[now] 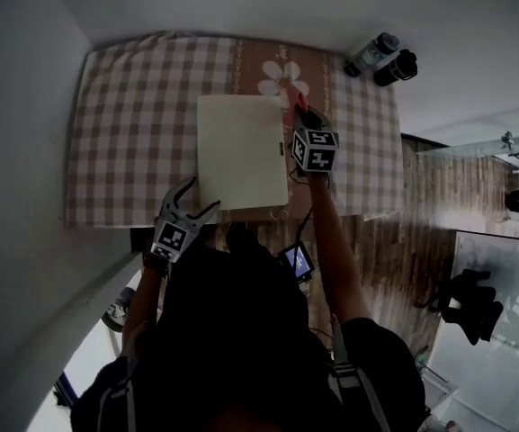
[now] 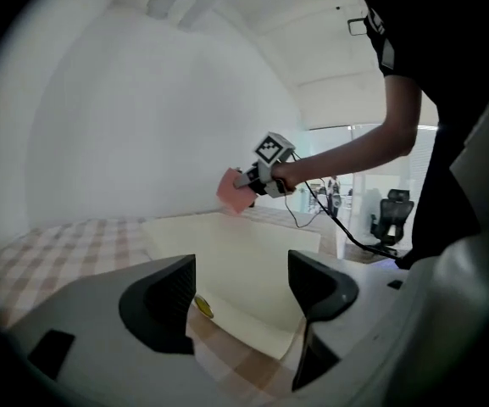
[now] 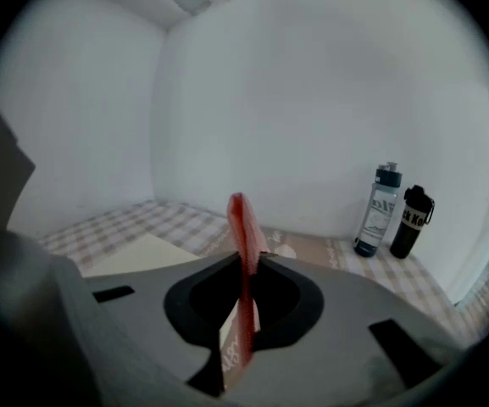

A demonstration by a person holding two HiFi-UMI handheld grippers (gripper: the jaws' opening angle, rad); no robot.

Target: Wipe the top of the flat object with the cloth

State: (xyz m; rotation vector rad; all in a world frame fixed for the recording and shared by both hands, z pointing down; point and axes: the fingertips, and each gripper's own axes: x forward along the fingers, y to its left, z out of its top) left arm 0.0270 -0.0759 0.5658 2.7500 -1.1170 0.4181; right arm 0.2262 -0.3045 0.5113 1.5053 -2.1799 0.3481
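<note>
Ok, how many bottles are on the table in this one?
2. A clear bottle with a dark cap and a black bottle stand side by side at the far right corner of the checked table. No others show.

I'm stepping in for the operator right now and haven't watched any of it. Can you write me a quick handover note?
Left gripper: open, empty, at the near left corner of the cream board, not gripping it.
Right gripper: shut on the pink cloth, held by the board's far right corner; contact unclear.
Board lies flat on the checked table.
Done: cloth in hand. To do: wipe the board's whole top.
</note>
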